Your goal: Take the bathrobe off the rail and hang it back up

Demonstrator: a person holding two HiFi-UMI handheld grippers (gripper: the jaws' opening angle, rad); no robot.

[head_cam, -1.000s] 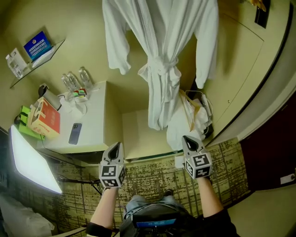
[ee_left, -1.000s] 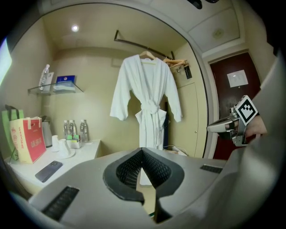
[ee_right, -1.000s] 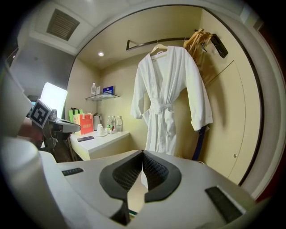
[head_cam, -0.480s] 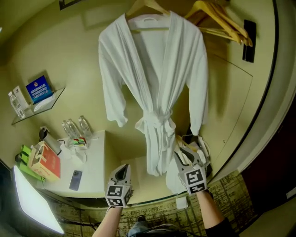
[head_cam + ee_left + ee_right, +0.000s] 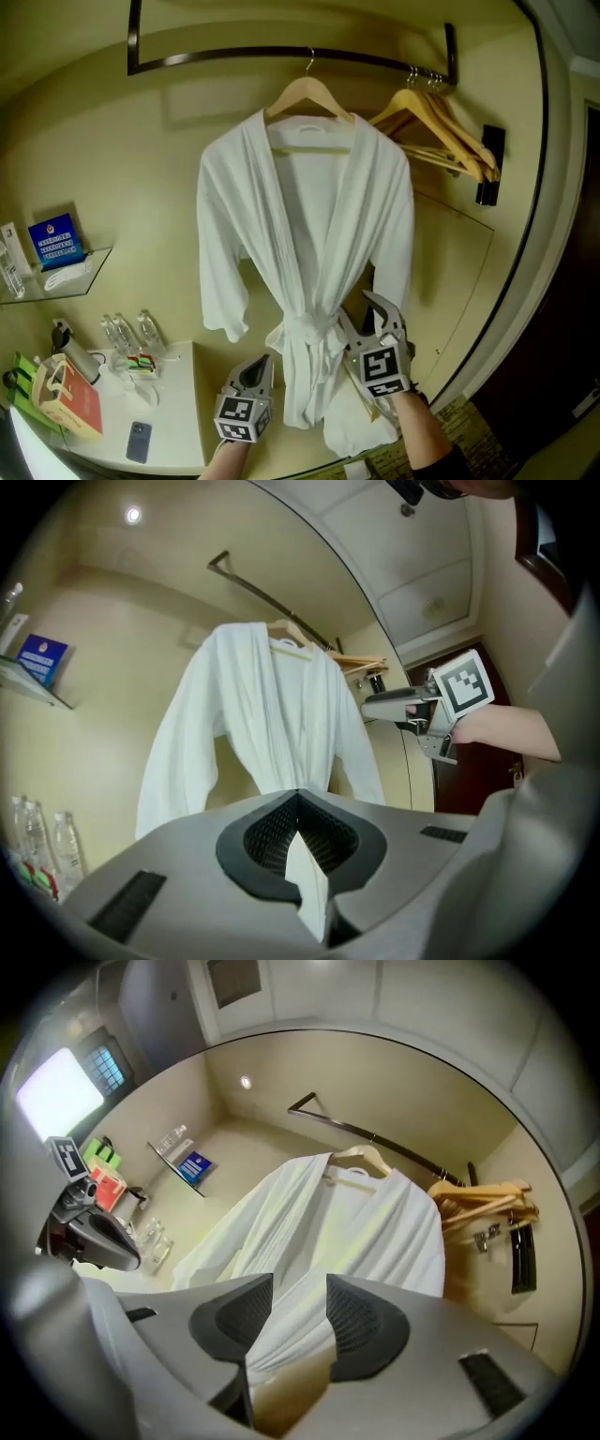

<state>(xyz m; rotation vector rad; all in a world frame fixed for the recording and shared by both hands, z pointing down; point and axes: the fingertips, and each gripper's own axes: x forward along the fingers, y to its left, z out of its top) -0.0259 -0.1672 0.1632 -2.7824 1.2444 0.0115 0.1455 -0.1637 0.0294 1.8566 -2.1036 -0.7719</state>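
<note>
If you tug the robe [image 5: 305,262], the hanger [image 5: 309,92] may fall. Your left gripper [image 5: 262,362] is closed and empty. Your right gripper [image 5: 362,315] has just been opening, empty.

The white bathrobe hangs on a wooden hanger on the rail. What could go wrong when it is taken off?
1. The bathrobe rests only on its wooden hanger; tilting that while unhooking it from the rail could let the bathrobe slide off.
2. The empty hangers hang close on the right and may get knocked or tangled.
3. A swinging sleeve might tip the water bottles below.
</note>
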